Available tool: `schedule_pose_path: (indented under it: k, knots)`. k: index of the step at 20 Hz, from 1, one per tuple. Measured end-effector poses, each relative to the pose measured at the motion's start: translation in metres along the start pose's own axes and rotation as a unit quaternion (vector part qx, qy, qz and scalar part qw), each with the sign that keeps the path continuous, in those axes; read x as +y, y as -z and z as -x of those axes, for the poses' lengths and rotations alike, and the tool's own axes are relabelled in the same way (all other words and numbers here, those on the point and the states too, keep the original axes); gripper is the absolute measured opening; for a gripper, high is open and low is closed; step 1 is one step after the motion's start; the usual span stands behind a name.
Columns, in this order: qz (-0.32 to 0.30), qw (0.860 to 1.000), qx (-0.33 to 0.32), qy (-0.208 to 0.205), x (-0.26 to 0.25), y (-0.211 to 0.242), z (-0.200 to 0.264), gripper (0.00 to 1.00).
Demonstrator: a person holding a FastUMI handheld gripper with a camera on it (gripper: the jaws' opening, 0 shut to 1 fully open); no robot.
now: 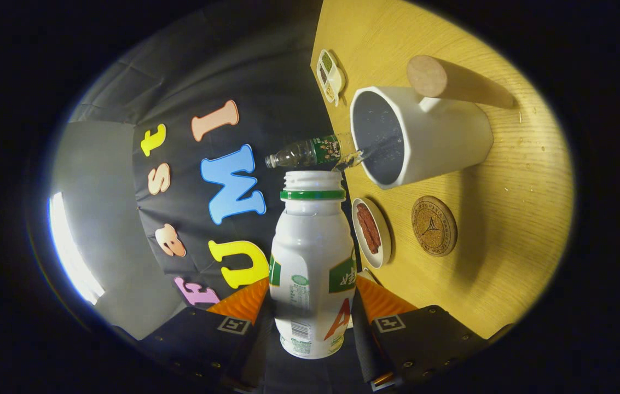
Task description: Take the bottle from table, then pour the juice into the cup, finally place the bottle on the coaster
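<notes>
My gripper (312,312) shows as two dark, blocky housings, one on each side. Each carries a small square marker, white with a black pattern, fixed to its top face. Small round screws dot the lower edges of both housings, and a ridged pad sits on the inner side of each finger.

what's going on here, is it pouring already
The gripper is shut on the white bottle, both fingers pressing its sides, and the view is rolled sideways as if tipped to pour. The bottle's open mouth sits near the rim of the white cup on the wooden table. No juice visibly leaves it. The cork coaster lies bare beside the cup.
</notes>
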State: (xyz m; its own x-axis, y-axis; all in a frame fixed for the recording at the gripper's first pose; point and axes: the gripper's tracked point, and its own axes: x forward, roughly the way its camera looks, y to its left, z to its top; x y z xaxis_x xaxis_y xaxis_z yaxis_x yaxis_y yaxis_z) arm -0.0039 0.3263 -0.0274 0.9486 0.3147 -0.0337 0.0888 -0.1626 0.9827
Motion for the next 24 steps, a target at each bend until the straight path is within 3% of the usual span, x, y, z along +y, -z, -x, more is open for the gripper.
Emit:
schedule_pose_path:
  k: [24]
  knots:
    - [-0.051, 0.998, -0.006, -0.029, 0.031, 0.001, -0.002, 0.67]
